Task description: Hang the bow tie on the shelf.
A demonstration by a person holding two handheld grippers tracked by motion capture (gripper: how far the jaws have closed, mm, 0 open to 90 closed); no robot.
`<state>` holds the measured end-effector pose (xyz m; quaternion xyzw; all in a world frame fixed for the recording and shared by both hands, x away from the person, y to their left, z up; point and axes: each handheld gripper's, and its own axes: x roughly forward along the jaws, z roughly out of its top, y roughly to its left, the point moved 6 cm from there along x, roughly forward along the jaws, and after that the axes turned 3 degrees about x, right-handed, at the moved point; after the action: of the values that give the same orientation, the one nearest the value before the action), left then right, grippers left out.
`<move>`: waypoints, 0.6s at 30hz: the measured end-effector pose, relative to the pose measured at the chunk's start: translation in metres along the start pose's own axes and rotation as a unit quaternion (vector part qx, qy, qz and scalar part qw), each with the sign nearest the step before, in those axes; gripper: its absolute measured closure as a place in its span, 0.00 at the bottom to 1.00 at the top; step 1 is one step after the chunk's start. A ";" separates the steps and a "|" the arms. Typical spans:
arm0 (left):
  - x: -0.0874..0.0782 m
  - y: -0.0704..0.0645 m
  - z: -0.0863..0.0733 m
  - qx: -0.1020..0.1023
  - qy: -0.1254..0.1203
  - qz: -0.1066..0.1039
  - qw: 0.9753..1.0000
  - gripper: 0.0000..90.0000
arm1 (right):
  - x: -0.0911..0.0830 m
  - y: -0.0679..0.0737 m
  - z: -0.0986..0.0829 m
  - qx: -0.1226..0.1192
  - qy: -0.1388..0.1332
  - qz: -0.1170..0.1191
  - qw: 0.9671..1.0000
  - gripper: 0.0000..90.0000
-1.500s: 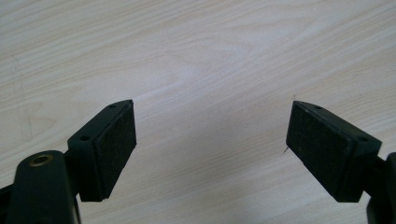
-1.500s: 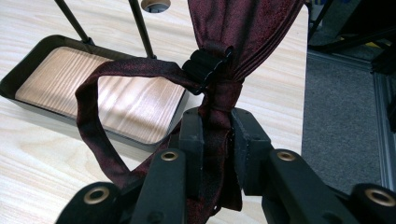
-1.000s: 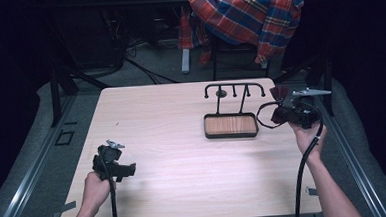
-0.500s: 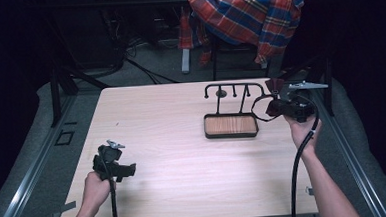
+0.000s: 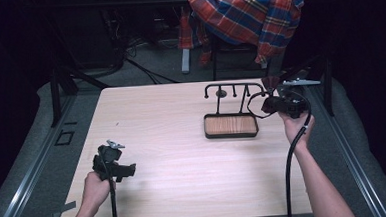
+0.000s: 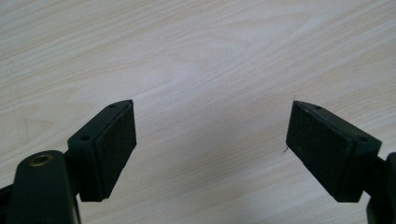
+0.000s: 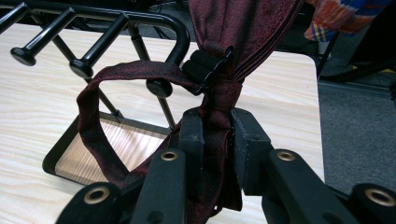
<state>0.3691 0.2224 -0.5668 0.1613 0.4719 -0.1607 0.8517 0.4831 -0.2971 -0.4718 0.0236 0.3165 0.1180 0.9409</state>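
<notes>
A dark red bow tie [image 7: 219,93] with a black clip is pinched between the jaws of my right gripper [image 7: 215,135], and its strap loops out to the left. In the high view the right gripper [image 5: 276,104] is held above the table's right side, close to the right end of a black peg rack [image 5: 232,89] on a wooden-bottomed tray [image 5: 230,125]. The rack's pegs [image 7: 84,65] stand just beyond the tie's strap. My left gripper [image 5: 115,165] is near the table's front left. Its jaws [image 6: 210,149] are spread wide over bare wood.
The light wooden table [image 5: 172,139] has rounded corners and grey floor around it. A plaid shirt [image 5: 248,15] hangs over a chair behind the table. Black stands and cables sit at the far left.
My right gripper has carried the bow tie leftward and a little farther away, closer to the rack's right end. The left gripper has stayed in place.
</notes>
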 end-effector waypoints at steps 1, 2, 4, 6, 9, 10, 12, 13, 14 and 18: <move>0.000 0.000 0.000 0.002 0.001 0.000 1.000 0.18 | 0.001 0.000 0.000 0.001 0.001 -0.003 1.000 0.84; 0.001 0.000 0.000 0.005 0.003 -0.001 1.000 0.18 | 0.003 -0.001 0.001 0.003 0.002 -0.003 1.000 0.84; 0.001 0.000 0.000 0.008 0.004 -0.002 1.000 0.18 | 0.005 -0.001 0.001 0.004 0.002 -0.003 1.000 0.84; 0.001 0.000 0.000 0.007 0.004 -0.002 1.000 0.18 | 0.008 -0.002 0.000 0.007 0.005 -0.004 1.000 0.84; 0.000 0.000 0.000 0.008 0.002 -0.003 1.000 0.18 | 0.012 -0.004 -0.001 0.011 0.008 -0.009 1.000 0.84; -0.001 -0.001 0.000 0.009 0.001 -0.003 1.000 0.18 | 0.014 -0.004 -0.001 0.015 0.007 -0.010 1.000 0.84; -0.003 -0.001 0.000 0.008 -0.001 -0.003 1.000 0.18 | 0.016 -0.003 -0.002 0.013 0.014 -0.011 1.000 0.84; -0.003 -0.001 -0.001 0.008 -0.002 -0.004 1.000 0.18 | 0.016 -0.002 -0.003 0.012 0.014 -0.009 1.000 0.84; -0.004 -0.001 -0.001 0.006 -0.003 -0.003 1.000 0.18 | 0.016 -0.003 -0.004 0.009 0.017 -0.013 1.000 0.84; -0.004 0.000 -0.001 0.007 -0.004 -0.001 1.000 0.18 | 0.018 -0.005 -0.005 0.012 0.021 -0.013 1.000 0.84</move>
<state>0.3665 0.2228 -0.5642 0.1657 0.4674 -0.1657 0.8524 0.4947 -0.2978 -0.4871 0.0282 0.3378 0.1027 0.9352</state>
